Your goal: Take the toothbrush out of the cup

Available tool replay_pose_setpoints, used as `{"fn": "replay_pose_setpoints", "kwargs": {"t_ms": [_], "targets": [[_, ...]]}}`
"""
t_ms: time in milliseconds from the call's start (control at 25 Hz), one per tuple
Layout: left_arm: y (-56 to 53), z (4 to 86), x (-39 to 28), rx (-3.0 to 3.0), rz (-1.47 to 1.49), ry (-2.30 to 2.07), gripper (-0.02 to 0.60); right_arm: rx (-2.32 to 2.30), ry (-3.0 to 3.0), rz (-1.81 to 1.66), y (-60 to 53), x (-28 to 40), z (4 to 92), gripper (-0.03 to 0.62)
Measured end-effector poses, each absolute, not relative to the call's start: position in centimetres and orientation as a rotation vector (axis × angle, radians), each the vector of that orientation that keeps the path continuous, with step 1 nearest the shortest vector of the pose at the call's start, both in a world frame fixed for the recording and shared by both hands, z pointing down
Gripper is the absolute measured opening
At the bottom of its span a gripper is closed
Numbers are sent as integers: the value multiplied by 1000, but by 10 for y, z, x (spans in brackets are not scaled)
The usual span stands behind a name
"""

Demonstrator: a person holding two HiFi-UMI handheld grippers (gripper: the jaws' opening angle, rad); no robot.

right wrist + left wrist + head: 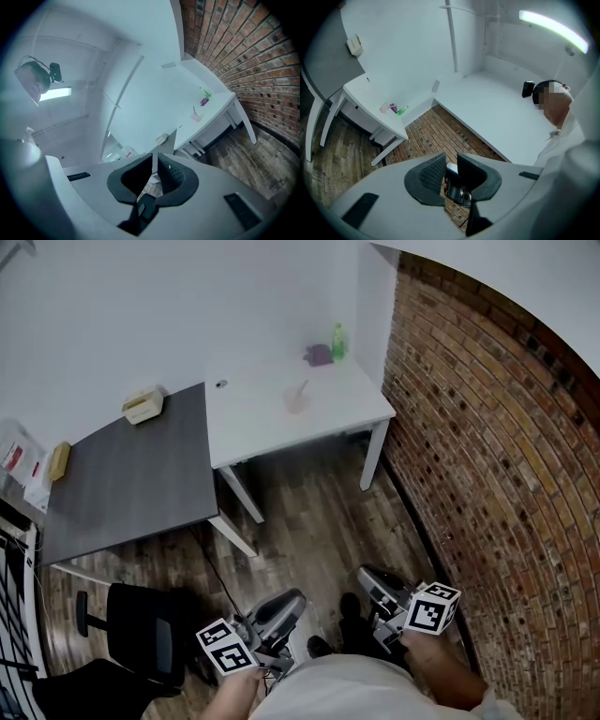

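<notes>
A translucent pink cup (296,401) stands on the white table (356,404) far ahead, with a toothbrush (302,389) leaning in it. The cup shows small in the left gripper view (385,108) and in the right gripper view (196,117). Both grippers are held low near my body, over the wooden floor and far from the table. My left gripper (292,598) has its jaws together with nothing gripped, and so does my right gripper (367,576). In their own views the left gripper (451,159) and the right gripper (155,159) show only a thin slit between the pads.
A purple object (318,355) and a green bottle (338,341) stand at the white table's back. A grey table (131,484) with a small box (142,406) adjoins it on the left. A black office chair (141,629) is at my left, a brick wall (487,427) on my right.
</notes>
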State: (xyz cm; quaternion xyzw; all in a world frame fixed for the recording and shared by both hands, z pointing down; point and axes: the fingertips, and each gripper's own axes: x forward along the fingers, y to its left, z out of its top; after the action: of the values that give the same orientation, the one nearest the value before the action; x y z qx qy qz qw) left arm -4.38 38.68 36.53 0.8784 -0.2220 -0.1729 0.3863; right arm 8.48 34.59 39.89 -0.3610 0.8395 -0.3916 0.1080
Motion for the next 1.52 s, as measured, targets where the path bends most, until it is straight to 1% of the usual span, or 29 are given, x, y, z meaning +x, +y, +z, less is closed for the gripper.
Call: {"fn": "replay_pose_setpoints", "kwargs": {"t_ms": [240, 720, 1160, 1520], "targets": [[350, 373, -36, 2245, -441, -608, 55, -1036, 2500, -1141, 305, 93, 406, 15], [236, 370, -1, 2186, -466, -717, 54, -863, 2582, -1253, 187, 105, 412, 15], [158, 371, -3, 2172, -480, -796, 54, -831, 2613, -1284, 119, 114, 415, 15], [96, 377, -26, 2189, -475, -741, 55, -912, 2585, -1282, 66, 96, 423, 15]]}}
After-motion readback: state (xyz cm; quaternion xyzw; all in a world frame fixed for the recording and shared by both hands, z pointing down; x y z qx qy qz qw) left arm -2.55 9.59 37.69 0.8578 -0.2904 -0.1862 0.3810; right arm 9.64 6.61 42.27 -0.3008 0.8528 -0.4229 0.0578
